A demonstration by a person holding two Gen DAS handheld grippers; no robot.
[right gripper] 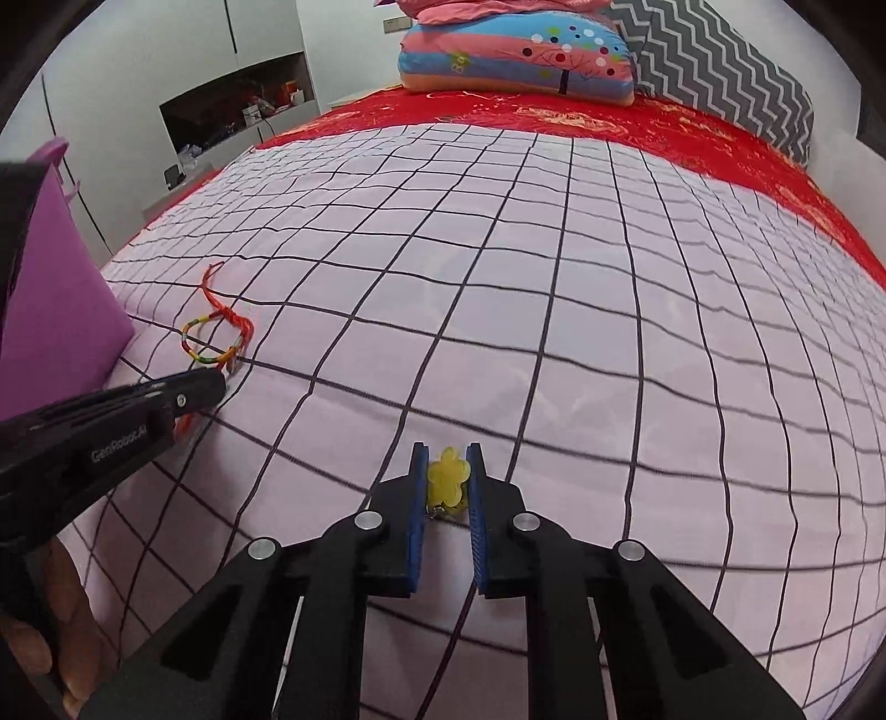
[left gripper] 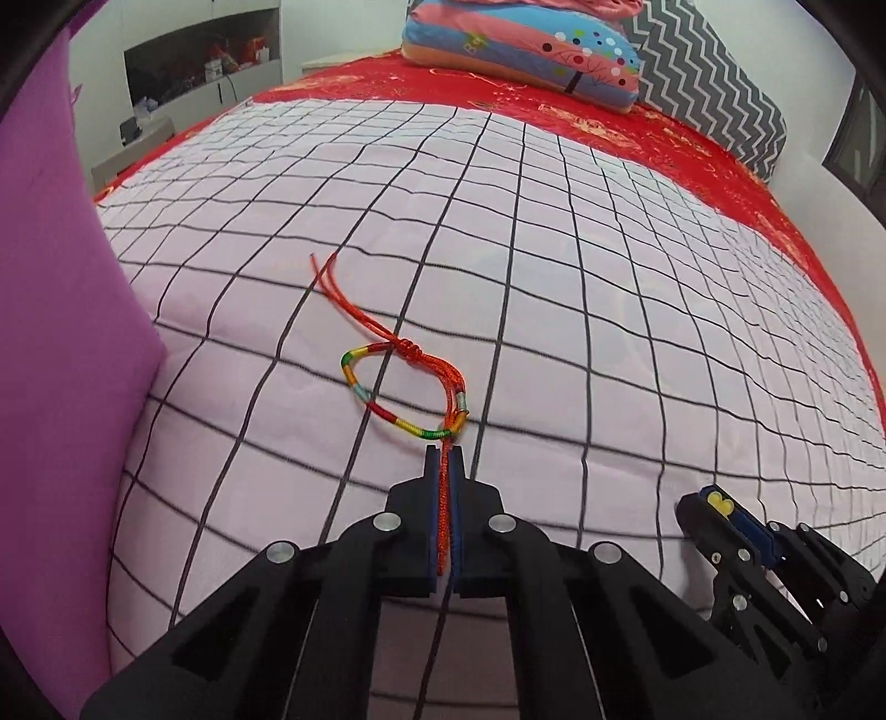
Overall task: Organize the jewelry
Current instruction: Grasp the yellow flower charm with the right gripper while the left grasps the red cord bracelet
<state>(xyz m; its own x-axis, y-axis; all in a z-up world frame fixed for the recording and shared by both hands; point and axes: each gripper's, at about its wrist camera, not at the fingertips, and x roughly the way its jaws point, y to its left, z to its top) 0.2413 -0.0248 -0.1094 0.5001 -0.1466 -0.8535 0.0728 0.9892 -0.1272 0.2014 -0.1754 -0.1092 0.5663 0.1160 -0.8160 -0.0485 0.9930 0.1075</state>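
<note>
Pickup step, both hands. Purple box [left gripper: 61,343] stood far left; take it as the landmark. Just right of it, your left gripper [left gripper: 444,454] was clamped on the red tail cords of the woven bracelet [left gripper: 404,387], loop lying on the checked bedspread [left gripper: 609,310]. Well right of the box, your right gripper [right gripper: 447,450] had pinched the yellow flower charm [right gripper: 447,476]. Next, likely: lift both cleanly, then carry them leftward to the box.

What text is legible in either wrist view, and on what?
"GenRobot.AI": white lettering on the black body of the left gripper, in the right wrist view.
Letters on the colourful pillow: too blurred and distorted to read.
Items on the wall shelf: too small to read.
Nothing else carries text.
</note>
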